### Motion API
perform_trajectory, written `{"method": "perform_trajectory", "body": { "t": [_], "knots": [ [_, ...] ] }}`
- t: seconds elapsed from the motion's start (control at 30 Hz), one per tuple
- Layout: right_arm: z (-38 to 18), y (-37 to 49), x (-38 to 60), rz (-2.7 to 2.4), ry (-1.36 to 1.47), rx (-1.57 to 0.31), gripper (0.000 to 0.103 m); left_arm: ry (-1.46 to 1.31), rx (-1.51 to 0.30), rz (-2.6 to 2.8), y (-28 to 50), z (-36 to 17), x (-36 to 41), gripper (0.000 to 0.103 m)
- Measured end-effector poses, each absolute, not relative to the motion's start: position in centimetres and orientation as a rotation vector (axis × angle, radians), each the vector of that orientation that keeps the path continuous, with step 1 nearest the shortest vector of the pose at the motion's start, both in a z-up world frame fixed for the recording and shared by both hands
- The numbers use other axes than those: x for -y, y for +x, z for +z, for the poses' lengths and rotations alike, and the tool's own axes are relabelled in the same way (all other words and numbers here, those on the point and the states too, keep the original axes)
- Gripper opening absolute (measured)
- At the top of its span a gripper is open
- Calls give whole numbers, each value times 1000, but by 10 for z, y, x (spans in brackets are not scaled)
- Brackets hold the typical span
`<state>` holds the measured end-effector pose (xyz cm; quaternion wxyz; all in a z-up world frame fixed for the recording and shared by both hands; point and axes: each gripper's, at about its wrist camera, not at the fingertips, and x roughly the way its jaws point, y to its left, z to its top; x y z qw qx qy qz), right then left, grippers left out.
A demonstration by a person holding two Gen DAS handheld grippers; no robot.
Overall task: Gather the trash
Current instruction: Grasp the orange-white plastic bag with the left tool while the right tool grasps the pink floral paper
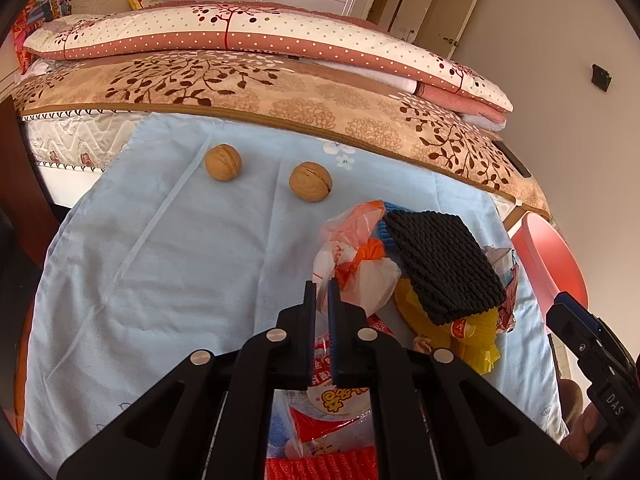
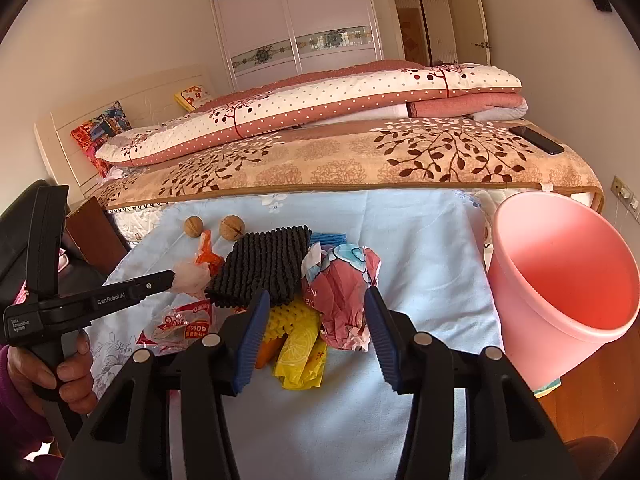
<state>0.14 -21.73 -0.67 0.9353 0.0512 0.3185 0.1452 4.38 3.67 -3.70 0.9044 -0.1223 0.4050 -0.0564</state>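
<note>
Centrally, the left gripper has its jaws nearly together, pinched on a thin plastic bag of white and orange film at the near side of the trash heap. The right gripper stands wide apart, grasping nothing; a crumpled red-and-white paper wad lies between its fingers, contact not discernible. Both work over a worktop draped in a light blue cloth. The heap sits toward the worktop's right half and near edge: one black knitted cloth, one yellow bag, one red-printed snack wrapper. Two walnuts lie apart from each other near the far edge, beside the bed. The worktop's left half is bare cloth, offering free room. Only the right wrist view shows fully the one pink bin, tilted with its mouth open, just off the right edge; the left wrist view catches only its rim.
</note>
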Motion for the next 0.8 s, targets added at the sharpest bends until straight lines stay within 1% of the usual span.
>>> {"method": "perform_trajectory", "body": {
  "t": [0.13,0.5,0.53,0.57,0.6,0.63,0.73,0.8],
  "knots": [
    [-12,10,220,286,119,-676,46,-266,-819,-120,42,-32,-41,5],
    [-33,59,228,332,229,-796,46,-273,-812,-128,41,-28,-43,5],
    [-36,62,227,339,236,-811,44,-272,-814,-126,41,-28,-43,5],
    [-38,64,227,347,243,-824,40,-272,-813,-124,40,-28,-43,5],
    [-40,65,226,356,245,-836,33,-271,-813,-121,39,-28,-43,5],
    [-41,65,225,368,245,-843,29,-273,-812,-118,38,-27,-44,5],
    [-38,58,224,380,238,-822,25,-276,-809,-113,38,-25,-43,5],
    [-33,52,225,388,231,-799,25,-272,-803,-113,37,-22,-41,5]
  ]
}}
